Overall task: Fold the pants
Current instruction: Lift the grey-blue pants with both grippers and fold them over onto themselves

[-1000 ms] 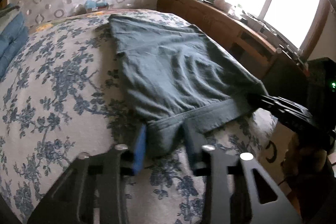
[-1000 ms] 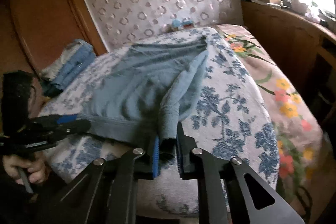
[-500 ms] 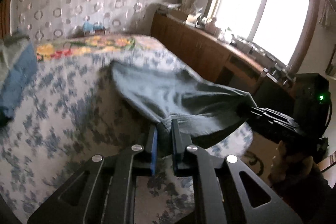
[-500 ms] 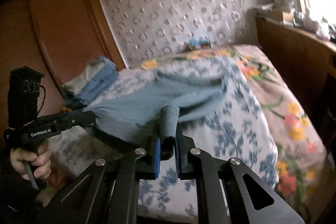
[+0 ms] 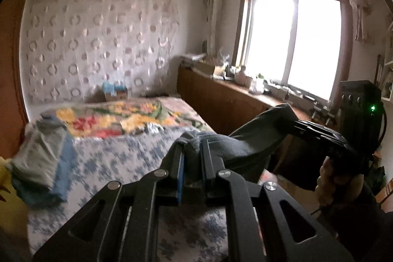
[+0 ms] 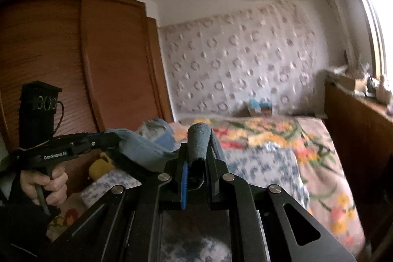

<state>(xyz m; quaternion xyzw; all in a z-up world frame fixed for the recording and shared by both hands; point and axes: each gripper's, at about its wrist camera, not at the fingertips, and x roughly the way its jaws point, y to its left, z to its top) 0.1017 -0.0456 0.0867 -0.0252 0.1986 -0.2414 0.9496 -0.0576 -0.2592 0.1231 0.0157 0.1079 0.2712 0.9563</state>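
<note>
**Pants up in the air, folding barely started**

Both jaws clamped on bunched hem of the grey-blue cotton pants [image 5: 248, 146]: left gripper [image 5: 192, 151], right gripper [image 6: 197, 151]. Pants hang above the floral-quilted bed [image 5: 137, 154]'s near edge. No fold visible, basically everything's left.

Grey-blue pants [image 5: 248, 146] hung stretched in the air at lower centre-right of the left wrist view, above the bed. One bunched edge sat lower centre; the other rose right. In the right wrist view, a rolled fold [image 6: 199, 141] stood upright at centre.
</note>
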